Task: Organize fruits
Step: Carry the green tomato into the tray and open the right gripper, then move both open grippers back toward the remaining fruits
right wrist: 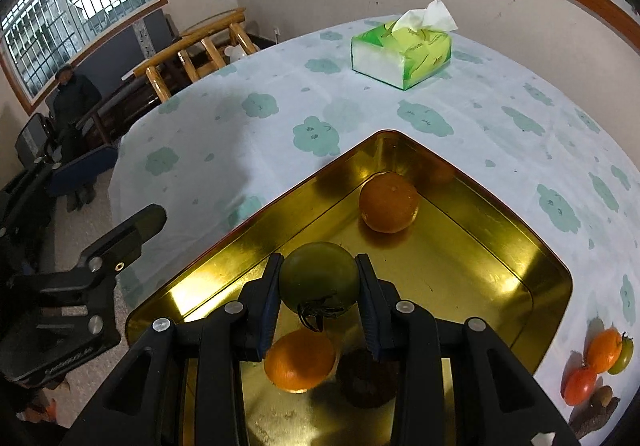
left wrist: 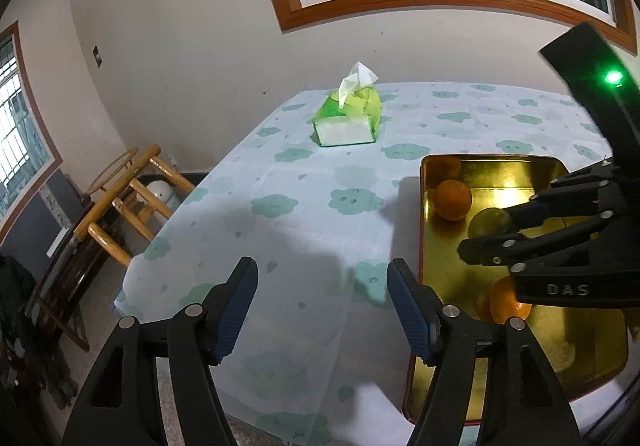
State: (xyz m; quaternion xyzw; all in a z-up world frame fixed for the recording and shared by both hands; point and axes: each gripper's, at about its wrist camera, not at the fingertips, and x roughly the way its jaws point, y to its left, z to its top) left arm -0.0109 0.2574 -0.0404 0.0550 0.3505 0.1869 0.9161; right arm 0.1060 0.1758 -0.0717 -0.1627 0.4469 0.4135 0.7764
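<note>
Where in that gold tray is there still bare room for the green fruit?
The right gripper holds the green tomato over the gold tray. Bare floor lies toward the tray's right wall, beyond the far orange. Crowded: directly beneath, where the near orange and a dark fruit sit together.

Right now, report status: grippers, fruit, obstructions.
Right gripper shut on green tomato, above gold tray. Left gripper open, empty, over tablecloth. Two oranges in tray. Drop path clear.
</note>
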